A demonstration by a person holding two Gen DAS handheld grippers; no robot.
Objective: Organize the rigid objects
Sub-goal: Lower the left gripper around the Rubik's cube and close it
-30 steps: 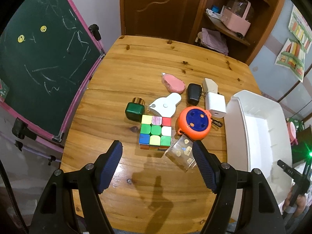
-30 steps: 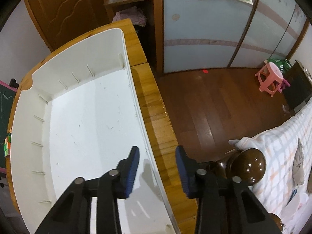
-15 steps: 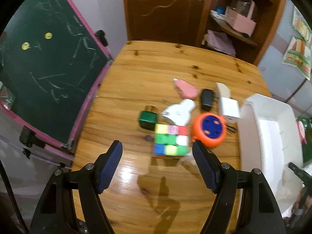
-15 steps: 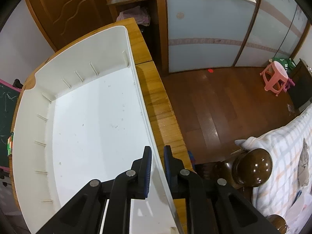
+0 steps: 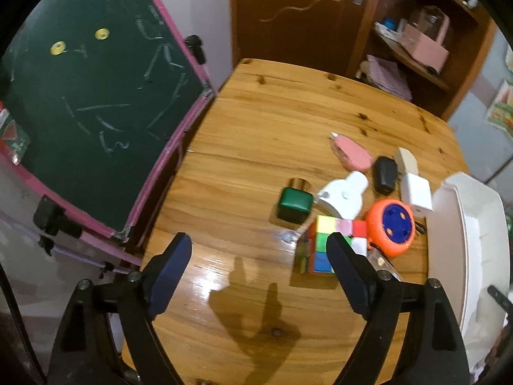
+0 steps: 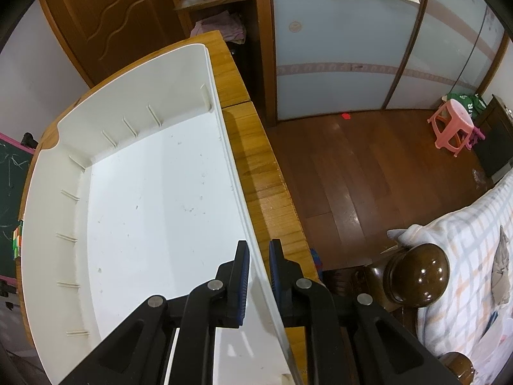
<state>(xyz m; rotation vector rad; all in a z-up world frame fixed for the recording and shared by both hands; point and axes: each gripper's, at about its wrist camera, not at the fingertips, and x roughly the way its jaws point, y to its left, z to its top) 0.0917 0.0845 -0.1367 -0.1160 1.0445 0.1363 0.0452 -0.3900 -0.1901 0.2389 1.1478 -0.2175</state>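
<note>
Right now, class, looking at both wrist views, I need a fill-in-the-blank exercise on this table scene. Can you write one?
1. The right gripper is shut on the wall of the white ____.
2. The puzzle cube lies beside a round toy coloured orange and ____.
3. The left gripper holds ____.
4. Inside, the bin holds ____.

Missing words: bin; blue; nothing; nothing

The left wrist view looks steeply down along its fingers at the wooden table (image 5: 256,134), from close above, facing the door (image 5: 288,16). The right wrist view looks steeply down over the table's right edge, close above the white bin (image 6: 224,147). Both share the bin (image 5: 474,224), table (image 6: 266,192), door (image 6: 112,9) and chalkboard (image 5: 89,96).
</note>
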